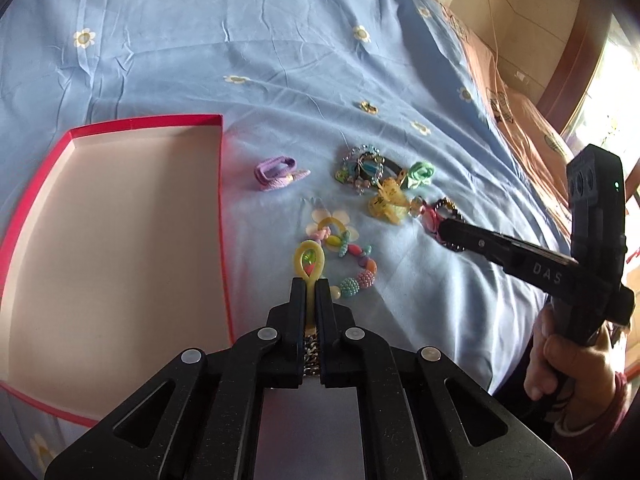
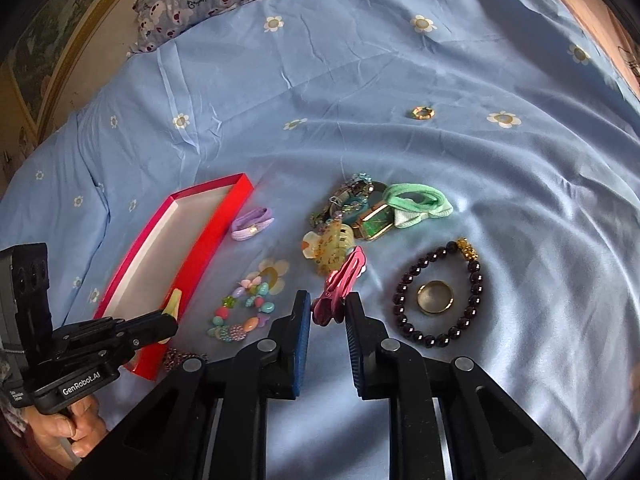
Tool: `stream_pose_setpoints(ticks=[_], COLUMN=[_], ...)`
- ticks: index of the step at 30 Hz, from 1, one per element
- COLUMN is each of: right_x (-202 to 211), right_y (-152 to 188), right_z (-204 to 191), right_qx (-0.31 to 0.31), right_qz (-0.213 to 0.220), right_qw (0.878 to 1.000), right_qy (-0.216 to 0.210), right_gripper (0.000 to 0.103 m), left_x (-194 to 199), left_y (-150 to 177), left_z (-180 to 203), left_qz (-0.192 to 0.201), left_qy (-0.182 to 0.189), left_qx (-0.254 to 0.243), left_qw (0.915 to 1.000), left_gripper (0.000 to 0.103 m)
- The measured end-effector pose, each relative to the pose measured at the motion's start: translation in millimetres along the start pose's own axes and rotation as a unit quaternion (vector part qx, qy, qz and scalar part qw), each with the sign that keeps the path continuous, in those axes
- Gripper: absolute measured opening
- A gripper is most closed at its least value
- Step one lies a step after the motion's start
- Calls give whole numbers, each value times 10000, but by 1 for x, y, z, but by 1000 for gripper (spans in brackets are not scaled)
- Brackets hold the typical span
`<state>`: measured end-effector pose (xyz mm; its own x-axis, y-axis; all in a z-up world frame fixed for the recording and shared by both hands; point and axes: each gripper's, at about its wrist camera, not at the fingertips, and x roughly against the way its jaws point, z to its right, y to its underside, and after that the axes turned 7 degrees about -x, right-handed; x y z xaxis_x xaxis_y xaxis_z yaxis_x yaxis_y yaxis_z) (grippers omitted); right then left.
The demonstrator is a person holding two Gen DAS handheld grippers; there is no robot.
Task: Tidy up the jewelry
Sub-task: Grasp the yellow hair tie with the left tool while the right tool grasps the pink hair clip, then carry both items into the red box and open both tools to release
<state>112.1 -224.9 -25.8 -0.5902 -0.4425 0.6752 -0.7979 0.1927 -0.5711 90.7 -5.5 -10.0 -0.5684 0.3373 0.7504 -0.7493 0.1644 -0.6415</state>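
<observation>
My left gripper (image 1: 308,286) is clamped on the yellow hair tie (image 1: 309,261), just beside the red box (image 1: 148,121)'s near wall on the bedsheet (image 2: 360,60). My right gripper (image 2: 328,302) pinches the pink hair clip (image 2: 340,280). Pick-up step; next, I'd carry both over the box and release.

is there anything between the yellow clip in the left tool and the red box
Nothing visible does. The left tool is shut on the yellow plastic loop clip, right beside the open red cardboard box; only its low red wall and bare blue bedsheet lie between.
</observation>
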Motion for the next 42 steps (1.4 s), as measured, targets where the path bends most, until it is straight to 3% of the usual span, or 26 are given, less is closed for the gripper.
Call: stream_pose_setpoints(ticks=[8,19,26,38,42], right_x=[2,-23,-39,-114,-133], right_y=[-1,-4,-15,-24,-21], right_z=[-39,-98,-130,-173,-176], right_qx=[229,700,868,1082,1155], right_qz=[-23,-201,-92,-54,-262], right_qw=[9986,9923,9882,9837,9834], right_qy=[-478,-998,-1257,-1435,-1371], right_gripper=[17,17,17,17,17], left_x=[25,47,51,12,-1], left_y=[0,9,8,-17,-18], left_z=[-23,-69,-97,-157,-171], left_qz=[239,360,379,-154,-369], left_qy=[-165,-534,-781,-1191,-1242], left_qx=[270,741,917,982,1013], left_qw=[9992,9952,9920,9879,9864], left_gripper=[3,3,3,4,4])
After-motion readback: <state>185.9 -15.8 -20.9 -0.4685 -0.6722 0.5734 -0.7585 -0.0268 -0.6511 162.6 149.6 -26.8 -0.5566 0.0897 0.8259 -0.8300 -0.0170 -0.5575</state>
